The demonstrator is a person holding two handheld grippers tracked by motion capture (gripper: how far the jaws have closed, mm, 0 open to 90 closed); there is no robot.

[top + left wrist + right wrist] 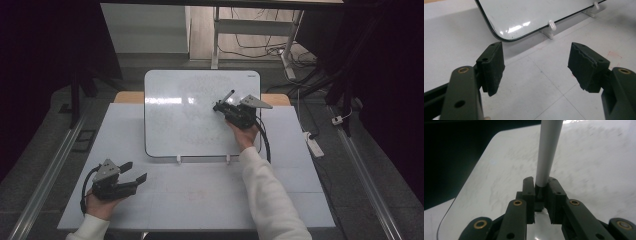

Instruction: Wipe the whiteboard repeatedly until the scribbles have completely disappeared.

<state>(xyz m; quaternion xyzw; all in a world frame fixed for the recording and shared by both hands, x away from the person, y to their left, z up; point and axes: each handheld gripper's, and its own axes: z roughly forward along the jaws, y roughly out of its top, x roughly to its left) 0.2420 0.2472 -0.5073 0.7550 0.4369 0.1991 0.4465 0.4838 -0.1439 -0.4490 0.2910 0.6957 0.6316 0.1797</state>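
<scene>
A white whiteboard (pixel 190 125) with a dark rim stands tilted on two small white feet (pixel 178 159) at the middle of the table. It bears faint smudges. My right gripper (pixel 218 106) is over the board's upper right part, shut on a grey marker (pixel 227 96) that sticks up and to the right. In the right gripper view the marker's pale barrel (pixel 547 152) rises from between the shut jaws of my right gripper (pixel 540 186), with the whiteboard (pixel 594 165) behind. My left gripper (pixel 135 171) rests open at the table's near left, holding nothing.
The left gripper (pixel 536 65) faces the whiteboard's lower corner (pixel 499 37) and a foot (pixel 550 27) over bare white table (pixel 544 87). A power strip (pixel 315 145) lies on the floor to the right. A desk frame with cables (pixel 250 30) stands behind.
</scene>
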